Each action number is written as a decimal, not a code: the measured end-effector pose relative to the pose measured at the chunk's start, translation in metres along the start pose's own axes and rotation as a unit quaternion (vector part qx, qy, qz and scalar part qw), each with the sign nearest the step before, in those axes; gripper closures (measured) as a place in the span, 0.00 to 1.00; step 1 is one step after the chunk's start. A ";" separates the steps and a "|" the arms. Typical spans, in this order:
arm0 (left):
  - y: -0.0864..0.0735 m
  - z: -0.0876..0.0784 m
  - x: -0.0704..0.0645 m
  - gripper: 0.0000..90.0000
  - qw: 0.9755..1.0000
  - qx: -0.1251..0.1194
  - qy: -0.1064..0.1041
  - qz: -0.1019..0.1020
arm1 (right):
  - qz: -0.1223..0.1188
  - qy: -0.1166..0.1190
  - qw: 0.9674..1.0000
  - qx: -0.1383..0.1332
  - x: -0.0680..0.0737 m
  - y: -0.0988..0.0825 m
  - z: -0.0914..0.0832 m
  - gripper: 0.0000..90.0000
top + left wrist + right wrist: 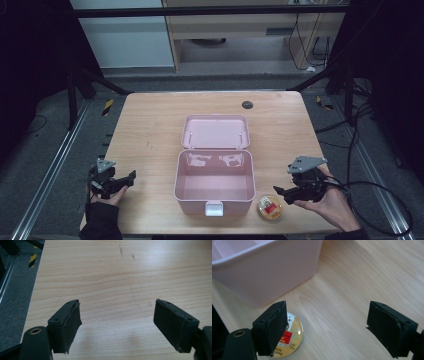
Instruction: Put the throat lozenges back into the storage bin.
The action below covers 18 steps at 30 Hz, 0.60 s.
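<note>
A pink plastic box [215,182] stands open in the middle of the wooden table [150,130], its lid [215,131] folded back flat. Its pink side wall [262,277] also rises in the right gripper view. A small round gold tin with a red label [270,207] lies by the box's front right corner, and this tin [292,337] sits partly behind one jaw of my right gripper. My right gripper [280,190] hovers just right of the tin, open, and this gripper [328,322] holds nothing. My left gripper [127,178] is open over bare wood left of the box, jaws of this gripper [117,315] wide apart.
A dark round grommet [247,104] sits near the table's far edge. Cables [380,200] trail off the right side from the right gripper. Metal frame rails [55,165] run along the floor to the left. The box has a white latch [214,208] on its front.
</note>
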<state>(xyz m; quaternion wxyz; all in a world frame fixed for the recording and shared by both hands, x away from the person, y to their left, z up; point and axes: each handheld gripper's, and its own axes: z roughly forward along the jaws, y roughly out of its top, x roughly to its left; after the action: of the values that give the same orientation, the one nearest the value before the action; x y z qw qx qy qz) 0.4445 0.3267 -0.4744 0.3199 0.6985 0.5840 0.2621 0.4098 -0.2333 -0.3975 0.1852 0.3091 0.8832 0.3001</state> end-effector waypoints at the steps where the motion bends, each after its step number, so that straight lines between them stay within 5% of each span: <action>1: 0.000 0.000 0.000 0.23 1.000 0.001 -0.001 0.001 | -0.006 0.004 1.000 0.007 0.002 0.000 0.002 0.18; 18: 0.000 0.000 0.000 0.24 1.000 0.003 0.001 0.004 | -0.044 0.049 0.996 0.061 0.017 -0.006 0.016 0.15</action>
<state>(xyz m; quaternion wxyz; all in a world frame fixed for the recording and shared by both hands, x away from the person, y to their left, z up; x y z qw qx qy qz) 0.4448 0.3270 -0.4748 0.3161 0.7014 0.5825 0.2623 0.4030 -0.2192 -0.4164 0.1351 0.2652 0.9209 0.2517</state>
